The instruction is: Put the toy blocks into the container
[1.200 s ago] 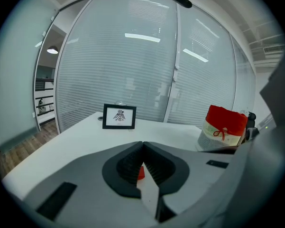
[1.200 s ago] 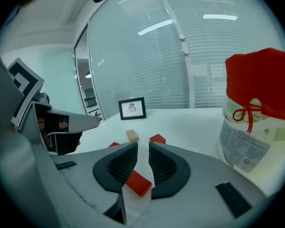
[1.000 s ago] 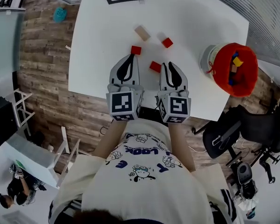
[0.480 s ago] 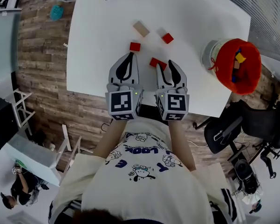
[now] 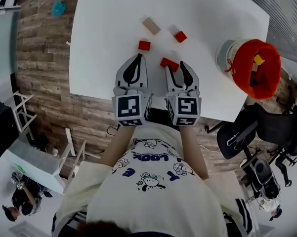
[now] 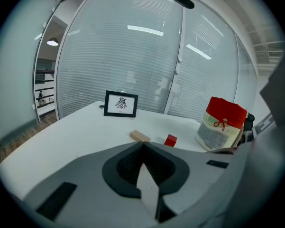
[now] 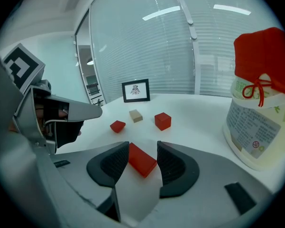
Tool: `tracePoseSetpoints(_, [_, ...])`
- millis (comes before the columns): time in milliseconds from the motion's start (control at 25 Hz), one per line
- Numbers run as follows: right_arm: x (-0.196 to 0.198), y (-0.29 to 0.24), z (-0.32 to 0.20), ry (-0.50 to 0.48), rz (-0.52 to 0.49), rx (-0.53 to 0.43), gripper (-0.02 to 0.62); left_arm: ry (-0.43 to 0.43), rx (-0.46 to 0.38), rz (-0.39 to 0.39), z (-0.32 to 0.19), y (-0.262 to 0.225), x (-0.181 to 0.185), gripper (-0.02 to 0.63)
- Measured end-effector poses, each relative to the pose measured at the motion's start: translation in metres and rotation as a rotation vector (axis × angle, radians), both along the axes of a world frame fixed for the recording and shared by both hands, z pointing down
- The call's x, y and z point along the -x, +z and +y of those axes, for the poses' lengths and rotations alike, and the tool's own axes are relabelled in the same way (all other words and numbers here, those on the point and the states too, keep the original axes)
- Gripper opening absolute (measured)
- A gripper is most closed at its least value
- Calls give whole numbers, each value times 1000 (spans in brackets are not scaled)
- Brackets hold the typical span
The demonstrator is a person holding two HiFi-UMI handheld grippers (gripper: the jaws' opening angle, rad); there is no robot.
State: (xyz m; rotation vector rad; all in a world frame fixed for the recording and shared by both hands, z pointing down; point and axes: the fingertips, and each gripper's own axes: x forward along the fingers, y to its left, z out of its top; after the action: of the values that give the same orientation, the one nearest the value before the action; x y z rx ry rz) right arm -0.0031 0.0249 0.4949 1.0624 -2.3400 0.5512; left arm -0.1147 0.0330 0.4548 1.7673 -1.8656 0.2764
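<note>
The left gripper (image 5: 138, 58) and right gripper (image 5: 175, 66) point forward side by side, tilted downward; the left's jaws are pressed together; the right's jaws have just been opening and stand apart around a red block (image 7: 141, 159).

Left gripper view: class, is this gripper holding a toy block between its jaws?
No: the left gripper has its jaws shut with nothing between them, and the tan block and red cube lie beyond on the table.

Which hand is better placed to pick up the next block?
Right. The right tongs, which have just been opening, straddle the flat red block; the left tongs are shut and empty.
</note>
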Motion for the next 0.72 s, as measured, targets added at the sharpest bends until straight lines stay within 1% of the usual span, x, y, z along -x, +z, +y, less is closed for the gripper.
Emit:
tracePoseSetpoints(360, [4,8,2,-39,33,17,207,-10,16,12,3,7,2,31])
tracePoseSetpoints(720, [7,10,2,-68,33,16,217,-20,22,13,3,11,4,31])
